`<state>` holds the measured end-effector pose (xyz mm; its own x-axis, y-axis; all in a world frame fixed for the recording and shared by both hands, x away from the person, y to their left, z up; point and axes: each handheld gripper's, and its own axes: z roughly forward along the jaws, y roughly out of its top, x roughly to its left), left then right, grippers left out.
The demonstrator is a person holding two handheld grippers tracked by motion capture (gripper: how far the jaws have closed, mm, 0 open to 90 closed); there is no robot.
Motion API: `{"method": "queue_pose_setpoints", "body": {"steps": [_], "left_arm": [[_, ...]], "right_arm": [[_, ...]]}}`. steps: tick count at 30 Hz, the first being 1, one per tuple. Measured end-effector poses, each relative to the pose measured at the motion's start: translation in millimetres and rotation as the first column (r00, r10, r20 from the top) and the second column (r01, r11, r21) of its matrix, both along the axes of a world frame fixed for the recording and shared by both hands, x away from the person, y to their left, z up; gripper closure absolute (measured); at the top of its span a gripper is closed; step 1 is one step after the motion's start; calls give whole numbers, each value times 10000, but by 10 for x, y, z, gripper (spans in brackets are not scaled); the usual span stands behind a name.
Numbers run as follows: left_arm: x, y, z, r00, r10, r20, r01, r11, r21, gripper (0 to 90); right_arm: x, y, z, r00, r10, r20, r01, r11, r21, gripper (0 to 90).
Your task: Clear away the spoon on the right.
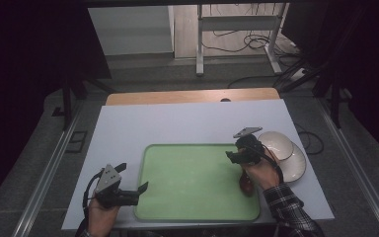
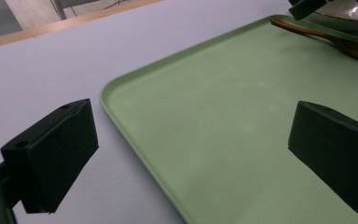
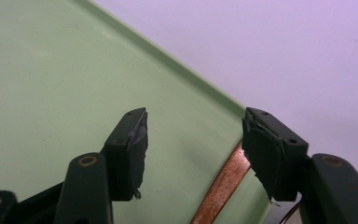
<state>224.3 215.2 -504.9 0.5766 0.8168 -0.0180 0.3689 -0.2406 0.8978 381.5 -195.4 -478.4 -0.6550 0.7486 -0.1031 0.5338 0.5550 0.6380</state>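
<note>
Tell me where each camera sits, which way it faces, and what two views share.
High view: above the person's side, looking forward and down on the green tray and plates; both forearms, left gripper and right gripper show.
Left gripper view: rides the left gripper, looking across the tray at the wooden spoon; its open jaws show.
Right gripper view: rides the right gripper, looking down at the tray rim; open jaws straddle the spoon.
Both gripper views share tray and spoon.

The left hand (image 1: 101,210) holds the black two-jaw left gripper (image 1: 143,187) low and level, its fingers (image 2: 51,154) spread wide. The right hand (image 1: 261,173) in a plaid sleeve (image 1: 288,210) tilts the black right gripper (image 1: 230,157) downward, fingers (image 3: 130,149) parted, gripping nothing.
</note>
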Motion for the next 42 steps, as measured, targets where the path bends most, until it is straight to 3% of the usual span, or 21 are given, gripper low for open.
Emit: {"method": "queue_pose_setpoints", "body": {"steps": [22, 42], "left_arm": [[-1, 1, 2, 10000, 19, 13, -19, 10000, 3, 12], [-5, 0, 3, 10000, 52, 17, -52, 10000, -23, 11]], "right_arm": [[-137, -83, 182, 9956, 201, 913, -261, 9976, 646, 220], [-286, -200, 214, 9950, 404, 916, -480, 9955, 816, 61]]}}
